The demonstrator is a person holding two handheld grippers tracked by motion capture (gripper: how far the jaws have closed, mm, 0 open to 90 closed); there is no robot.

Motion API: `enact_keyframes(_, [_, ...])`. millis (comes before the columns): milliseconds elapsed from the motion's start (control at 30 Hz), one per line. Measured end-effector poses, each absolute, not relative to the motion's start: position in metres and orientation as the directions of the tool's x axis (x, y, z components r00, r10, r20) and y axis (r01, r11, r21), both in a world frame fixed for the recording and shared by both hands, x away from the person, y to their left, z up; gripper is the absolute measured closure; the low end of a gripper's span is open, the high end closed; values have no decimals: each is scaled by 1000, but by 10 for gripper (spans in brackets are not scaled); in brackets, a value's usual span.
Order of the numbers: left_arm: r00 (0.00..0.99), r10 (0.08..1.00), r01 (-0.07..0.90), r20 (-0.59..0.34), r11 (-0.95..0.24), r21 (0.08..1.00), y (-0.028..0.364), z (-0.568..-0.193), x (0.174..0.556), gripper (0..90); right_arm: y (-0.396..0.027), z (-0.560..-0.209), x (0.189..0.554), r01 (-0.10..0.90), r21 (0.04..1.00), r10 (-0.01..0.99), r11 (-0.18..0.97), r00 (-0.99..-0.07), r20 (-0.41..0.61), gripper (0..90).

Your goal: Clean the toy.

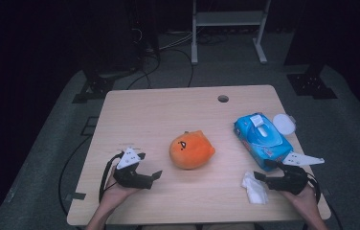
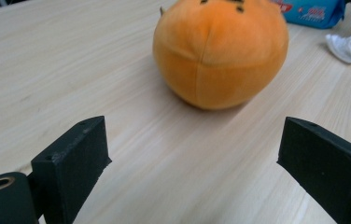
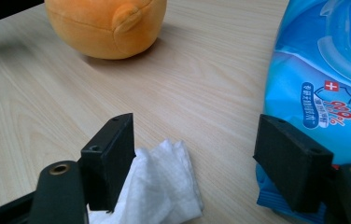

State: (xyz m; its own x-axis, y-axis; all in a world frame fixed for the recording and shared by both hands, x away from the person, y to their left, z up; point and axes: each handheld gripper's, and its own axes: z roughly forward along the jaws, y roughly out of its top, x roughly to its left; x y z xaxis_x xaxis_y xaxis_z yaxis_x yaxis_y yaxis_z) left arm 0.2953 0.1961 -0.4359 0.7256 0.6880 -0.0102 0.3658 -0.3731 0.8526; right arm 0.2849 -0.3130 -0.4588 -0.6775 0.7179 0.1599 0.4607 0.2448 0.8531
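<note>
An orange plush toy [image 1: 191,150] with a small face lies near the middle of the wooden table [image 1: 168,110]. My left gripper [image 1: 158,176] sits low to its left, open, jaws aimed at the plush toy [image 2: 220,51] with bare table between them. At the right, my right gripper [image 1: 259,176] is open beside a blue wet-wipes pack [image 1: 263,139]. A crumpled white wipe [image 1: 254,188] lies under it. In the right gripper view the wipe [image 3: 162,182] rests by the left jaw, touching nothing on the right, and the wet-wipes pack [image 3: 323,84] runs along the right jaw.
A round white lid [image 1: 284,124] lies by the pack's far end. A cable hole [image 1: 223,98] marks the table's far edge. Past the table stand a metal frame [image 1: 228,28] and floor cables.
</note>
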Motion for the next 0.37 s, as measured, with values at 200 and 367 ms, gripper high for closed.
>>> enact_keyframes(200, [681, 731, 410, -29, -348, 843, 203, -454, 275, 81, -313, -459, 283, 458, 853, 721, 252, -677, 150, 272])
enact_keyframes(367, [683, 728, 439, -65, -337, 833, 204, -464, 273, 80, -316, -459, 282, 456, 856, 721, 243, -675, 155, 271])
